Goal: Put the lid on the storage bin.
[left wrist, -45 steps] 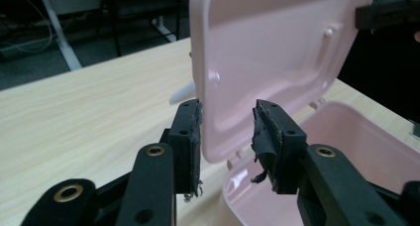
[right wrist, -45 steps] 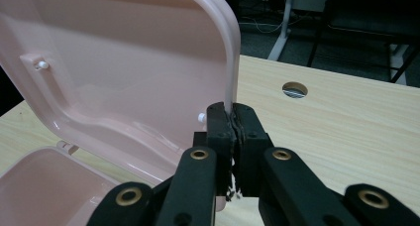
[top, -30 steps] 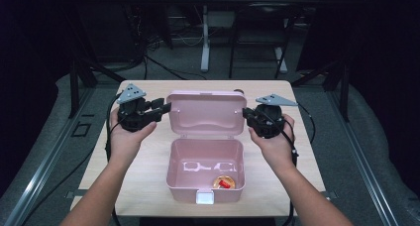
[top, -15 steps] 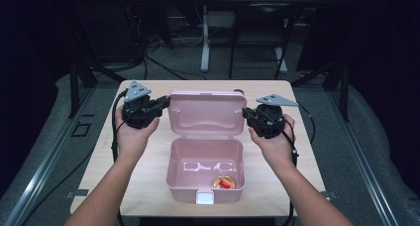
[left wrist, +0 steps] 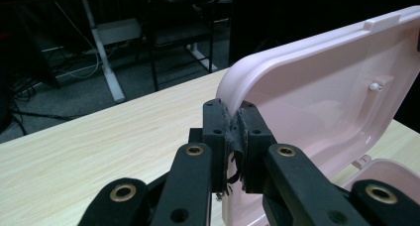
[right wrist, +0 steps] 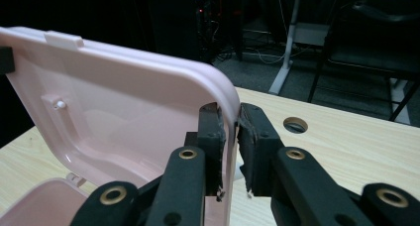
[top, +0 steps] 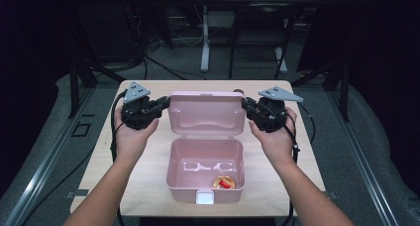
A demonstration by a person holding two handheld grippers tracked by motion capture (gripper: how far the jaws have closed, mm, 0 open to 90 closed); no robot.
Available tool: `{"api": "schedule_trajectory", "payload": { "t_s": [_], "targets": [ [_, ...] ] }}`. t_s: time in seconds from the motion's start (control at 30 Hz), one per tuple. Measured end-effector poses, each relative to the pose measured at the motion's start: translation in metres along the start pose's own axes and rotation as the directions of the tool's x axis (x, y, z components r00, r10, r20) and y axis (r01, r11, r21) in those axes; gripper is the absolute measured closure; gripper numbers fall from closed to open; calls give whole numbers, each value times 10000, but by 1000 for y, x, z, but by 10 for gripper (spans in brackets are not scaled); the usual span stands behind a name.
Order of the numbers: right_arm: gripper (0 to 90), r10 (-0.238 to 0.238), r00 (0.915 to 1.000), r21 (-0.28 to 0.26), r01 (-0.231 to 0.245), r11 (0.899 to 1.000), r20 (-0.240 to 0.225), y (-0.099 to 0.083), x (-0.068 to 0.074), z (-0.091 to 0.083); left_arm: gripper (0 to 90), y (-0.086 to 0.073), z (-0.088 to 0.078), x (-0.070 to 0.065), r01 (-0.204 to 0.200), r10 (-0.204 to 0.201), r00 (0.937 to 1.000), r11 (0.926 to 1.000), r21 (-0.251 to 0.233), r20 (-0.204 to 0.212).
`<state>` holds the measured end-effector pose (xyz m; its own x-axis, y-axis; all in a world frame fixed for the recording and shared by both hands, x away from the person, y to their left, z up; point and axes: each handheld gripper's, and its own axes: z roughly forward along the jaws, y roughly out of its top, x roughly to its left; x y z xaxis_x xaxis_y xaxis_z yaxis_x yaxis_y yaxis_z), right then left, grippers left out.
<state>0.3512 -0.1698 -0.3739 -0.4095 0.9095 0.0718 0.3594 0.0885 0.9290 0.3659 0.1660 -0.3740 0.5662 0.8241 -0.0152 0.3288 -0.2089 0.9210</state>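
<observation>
Since a second ago, both hands have been brought in against the side edges of the lid (top: 205, 113), which is stood up behind the pink box (top: 205, 171); the left claw's (top: 163, 103) jaws have been closing onto that edge, while the right claw's (top: 246, 106) jaws have just been opening a little.

From the high view, the box is seen sitting open at the middle of the surface (top: 99, 161), near its front edge, with a small orange and red item (top: 224, 183) left in its front right corner. The lid is flanked at both sides, presumably so that it can be swung evenly rather than twisted on its hinge.

Along the left gripper view, the left claw (left wrist: 233, 132) is seen clenched on the lid's (left wrist: 317, 87) rounded corner, the rim pinched between the pads; that side is firmly held.

Along the right gripper view, the right claw (right wrist: 230, 137) straddles the opposite edge of the lid (right wrist: 124, 107): the inner pad is laid against the rim, and a sliver of gap is left at the outer pad, so the grip there is judged to be released.
</observation>
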Motion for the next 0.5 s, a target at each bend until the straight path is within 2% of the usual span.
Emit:
{"api": "schedule_trajectory", "payload": {
  "t_s": [0.13,0.5],
  "targets": [
    [811,-96,9999,4,96,10000,51,3,1,-1,845,0,-1,-1,-38,38,10000,10000,-6,-2],
    [808,-170,9998,7,170,9999,-86,0,1,-9,835,-2,-7,-3,213,-211,9995,9998,-50,252]
  ]
}}
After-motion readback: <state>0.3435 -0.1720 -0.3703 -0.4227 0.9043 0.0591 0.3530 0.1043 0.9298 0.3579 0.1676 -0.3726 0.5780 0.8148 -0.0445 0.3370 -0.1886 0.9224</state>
